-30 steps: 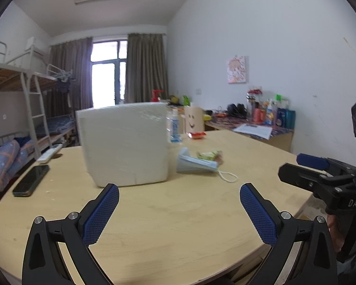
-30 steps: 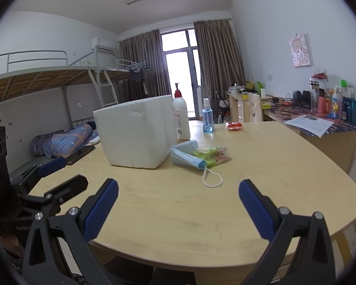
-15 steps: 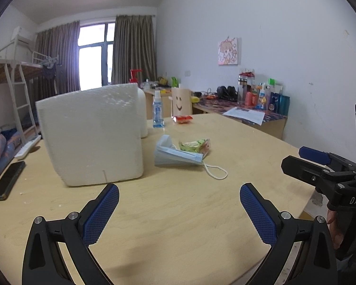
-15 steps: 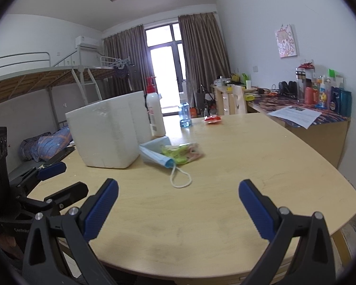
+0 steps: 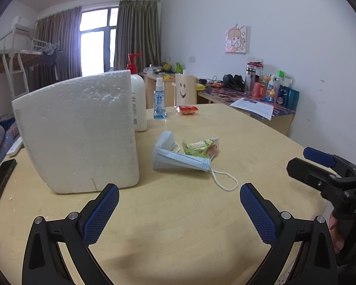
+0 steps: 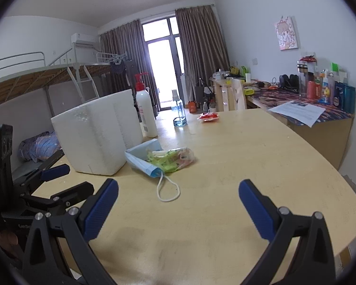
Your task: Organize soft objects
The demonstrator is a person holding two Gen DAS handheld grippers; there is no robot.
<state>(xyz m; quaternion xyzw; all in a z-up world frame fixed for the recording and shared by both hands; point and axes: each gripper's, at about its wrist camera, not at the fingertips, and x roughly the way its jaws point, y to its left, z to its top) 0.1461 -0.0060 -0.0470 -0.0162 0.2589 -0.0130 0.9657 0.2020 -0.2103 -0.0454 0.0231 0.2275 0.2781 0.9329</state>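
Left wrist view: the left tongs (image 5: pixel 179 210) are spread wide and hold nothing, low in the frame over the wooden surface (image 5: pixel 178 232). The face mask (image 5: pixel 178 160) lies above them at the frame centre, well apart, with the green snack packet (image 5: pixel 201 147) touching it and the foam box (image 5: pixel 78 133) to its left. The right tongs (image 6: pixel 178 207) are also released, the mask lying above them, left of centre.
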